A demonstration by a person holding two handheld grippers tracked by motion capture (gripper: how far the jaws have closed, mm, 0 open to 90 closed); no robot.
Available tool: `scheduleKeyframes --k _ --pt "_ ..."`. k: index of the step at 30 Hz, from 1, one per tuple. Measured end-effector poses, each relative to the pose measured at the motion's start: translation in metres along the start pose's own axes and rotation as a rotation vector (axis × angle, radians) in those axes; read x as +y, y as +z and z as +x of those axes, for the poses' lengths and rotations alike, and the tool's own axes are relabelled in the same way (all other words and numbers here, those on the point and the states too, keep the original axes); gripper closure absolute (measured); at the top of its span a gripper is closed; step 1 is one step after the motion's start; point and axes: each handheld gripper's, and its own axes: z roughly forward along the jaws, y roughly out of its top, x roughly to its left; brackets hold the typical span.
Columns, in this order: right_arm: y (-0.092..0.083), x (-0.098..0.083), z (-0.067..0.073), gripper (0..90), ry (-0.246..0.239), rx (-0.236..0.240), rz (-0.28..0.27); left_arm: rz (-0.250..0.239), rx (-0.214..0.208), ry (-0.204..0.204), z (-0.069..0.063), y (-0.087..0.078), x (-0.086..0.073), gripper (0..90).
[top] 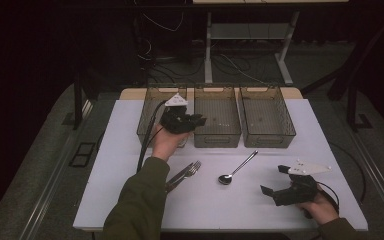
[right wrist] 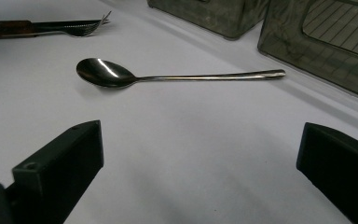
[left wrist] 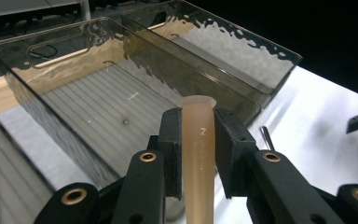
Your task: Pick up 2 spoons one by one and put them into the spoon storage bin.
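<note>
My left gripper (top: 196,120) hangs over the front of the left bin (top: 152,116) and points toward the middle bin (top: 217,131). In the left gripper view it (left wrist: 198,135) is shut on a tan, slightly see-through utensil handle (left wrist: 198,168) that stands upright between the pads; the utensil's working end is hidden. My right gripper (top: 275,180) rests low at the table's front right, open, with nothing between its jaws. Ahead of it (right wrist: 200,163) a steel spoon (right wrist: 135,77) lies on the white table, also seen in the high view (top: 236,170).
Three smoky clear bins stand in a row at the back; the right bin (top: 267,131) and the middle one (left wrist: 102,107) look bare inside. A fork (top: 192,170) and a dark-handled knife (right wrist: 4,29) lie together left of the spoon. The white table (top: 130,195) ends near my forearms.
</note>
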Motion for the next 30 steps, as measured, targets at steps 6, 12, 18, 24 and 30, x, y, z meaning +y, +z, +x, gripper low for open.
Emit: scheduleKeyframes --k 6,12,18,24,30 --pt "-0.001 0.0 -0.001 0.7 0.005 -0.005 -0.008 0.001 0.006 0.003 0.004 0.019 0.011 72.9" --pt "-0.002 0.001 0.0 0.7 0.001 -0.002 -0.012 -0.009 0.009 -0.016 0.009 0.034 0.018 72.9" --pt "-0.003 0.001 0.0 0.7 -0.001 -0.002 -0.021 0.0 0.022 -0.026 0.013 0.052 0.021 72.8" --pt "-0.003 0.001 0.0 0.7 -0.004 0.001 -0.02 0.006 0.029 -0.026 0.015 0.065 0.024 72.8" --pt "-0.002 0.001 0.001 0.7 -0.008 0.003 -0.019 -0.002 0.035 -0.055 0.018 0.071 0.022 72.4"
